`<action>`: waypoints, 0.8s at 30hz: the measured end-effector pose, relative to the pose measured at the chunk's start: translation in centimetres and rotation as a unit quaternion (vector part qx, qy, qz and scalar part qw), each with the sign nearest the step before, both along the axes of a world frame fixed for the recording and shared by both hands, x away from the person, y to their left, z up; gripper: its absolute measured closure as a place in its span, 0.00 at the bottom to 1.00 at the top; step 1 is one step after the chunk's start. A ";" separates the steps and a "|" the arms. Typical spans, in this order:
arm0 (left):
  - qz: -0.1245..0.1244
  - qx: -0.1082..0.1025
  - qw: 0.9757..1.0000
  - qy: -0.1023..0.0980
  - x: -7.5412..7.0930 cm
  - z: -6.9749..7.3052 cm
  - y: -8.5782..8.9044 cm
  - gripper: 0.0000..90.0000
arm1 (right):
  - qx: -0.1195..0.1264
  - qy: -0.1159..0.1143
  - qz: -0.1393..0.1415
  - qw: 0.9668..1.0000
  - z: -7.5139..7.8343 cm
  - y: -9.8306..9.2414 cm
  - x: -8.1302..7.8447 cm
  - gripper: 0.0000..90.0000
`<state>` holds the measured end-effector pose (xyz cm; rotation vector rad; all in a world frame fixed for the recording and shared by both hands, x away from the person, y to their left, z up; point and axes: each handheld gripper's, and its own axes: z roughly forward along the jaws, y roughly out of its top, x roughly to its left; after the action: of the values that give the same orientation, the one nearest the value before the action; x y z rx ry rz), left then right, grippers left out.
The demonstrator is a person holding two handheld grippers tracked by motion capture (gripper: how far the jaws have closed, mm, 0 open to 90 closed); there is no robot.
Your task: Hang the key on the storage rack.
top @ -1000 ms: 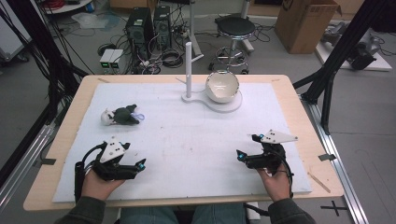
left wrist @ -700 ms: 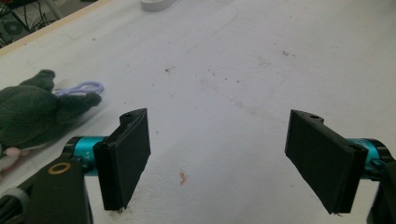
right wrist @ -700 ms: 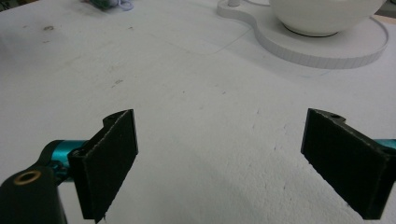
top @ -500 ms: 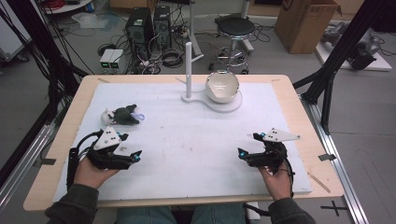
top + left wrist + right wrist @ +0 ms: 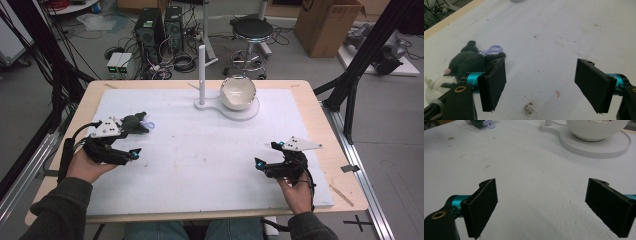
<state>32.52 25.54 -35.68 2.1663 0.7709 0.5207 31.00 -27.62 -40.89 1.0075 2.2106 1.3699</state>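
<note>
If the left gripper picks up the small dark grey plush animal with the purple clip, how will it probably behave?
The small dark grey plush animal looks soft and furry, so it will probably squash between the pads and feel light. Its limbs may flop. It lies flat on the white mat, so rolling seems unlikely. The purple plastic clip would likely dangle.

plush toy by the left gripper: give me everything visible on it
The plush toy is a small soft animal, dark grey-green fuzzy fabric with a white part at one end, a pink spot and stubby limbs. A lilac plastic clip loop sticks out from it. It lies on its side on the white mat, near the left edge. The left gripper is next to it, jaws open, nothing between them; no pad touches it.
</note>
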 end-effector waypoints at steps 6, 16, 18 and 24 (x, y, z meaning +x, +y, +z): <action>0.010 0.020 1.000 0.005 2.7 0.5 0.9 0.28 | -0.001 -0.001 0.002 1.000 0.0 0.0 0.1 0.11; 0.002 0.043 0.999 0.010 5.8 1.5 1.2 0.30 | 0.003 0.002 0.002 1.000 0.0 -0.1 0.1 0.11; 0.009 0.045 0.999 0.015 6.2 1.6 1.3 0.30 | 0.003 0.002 0.000 1.000 0.0 -0.1 0.1 0.11; 0.010 0.054 0.998 0.022 7.7 2.2 1.7 0.30 | 0.001 0.005 0.000 1.000 -0.2 -0.1 0.2 0.11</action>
<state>40.19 27.20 -33.52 2.2785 0.8060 0.5382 31.19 -27.68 -41.10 1.0165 2.2164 1.3699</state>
